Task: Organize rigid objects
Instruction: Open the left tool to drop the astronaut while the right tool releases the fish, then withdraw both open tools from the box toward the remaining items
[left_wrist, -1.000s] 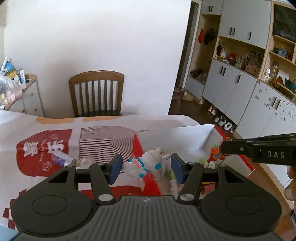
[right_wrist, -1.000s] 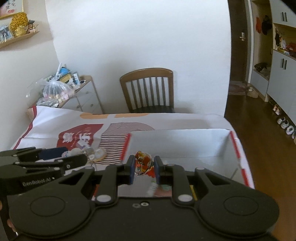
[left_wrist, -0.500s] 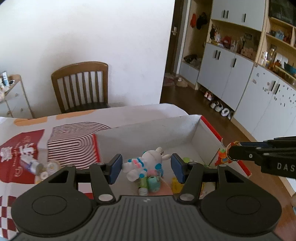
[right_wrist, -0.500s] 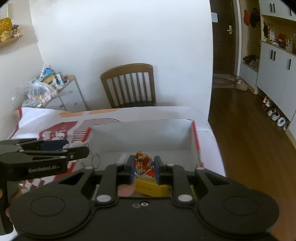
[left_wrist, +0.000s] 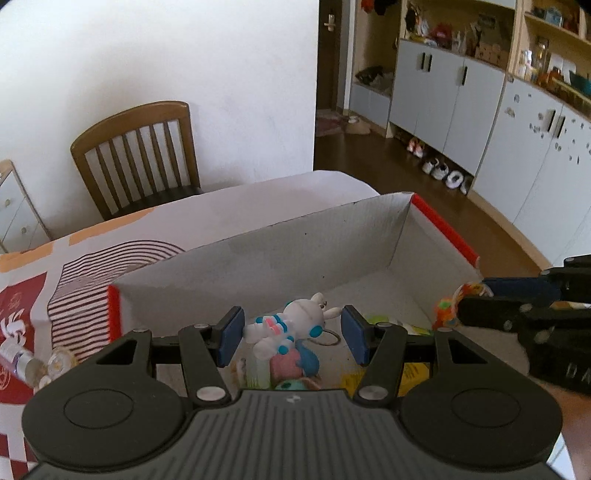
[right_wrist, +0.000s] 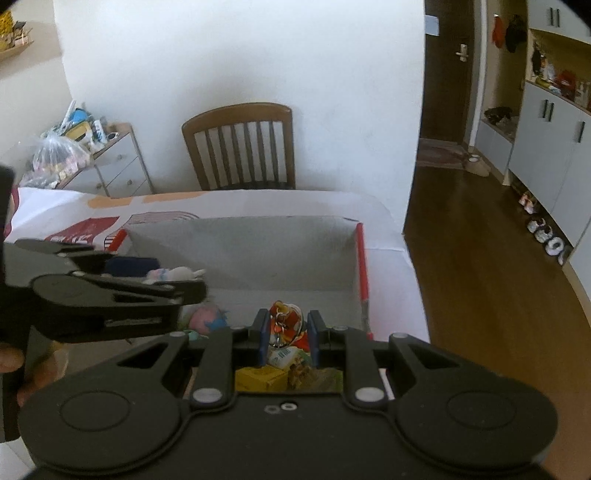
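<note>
My left gripper (left_wrist: 292, 336) is shut on a white toy rabbit with blue and pink marks (left_wrist: 295, 321), which hangs over the open white cardboard box with red edges (left_wrist: 443, 229). My right gripper (right_wrist: 286, 328) is shut on a small red and orange keychain figure (right_wrist: 286, 319) above the right end of the box (right_wrist: 362, 266). In the left wrist view the right gripper (left_wrist: 469, 299) comes in from the right with that figure (left_wrist: 445, 308). The right wrist view has the left gripper (right_wrist: 177, 288) at the left. Several toys lie in the box, among them a pink and blue one (left_wrist: 291, 363) and a yellow pack (right_wrist: 260, 378).
The box sits on a table under a red, white and striped cloth (left_wrist: 85, 280). Small bottles (left_wrist: 22, 360) lie on the cloth left of the box. A wooden chair (right_wrist: 240, 147) stands behind the table, a drawer unit (right_wrist: 110, 162) at the far left, cupboards (left_wrist: 443, 103) at the right.
Both grippers have moved right and down with their toys, from over the cloth to over the box. The box contents now show beneath them.
</note>
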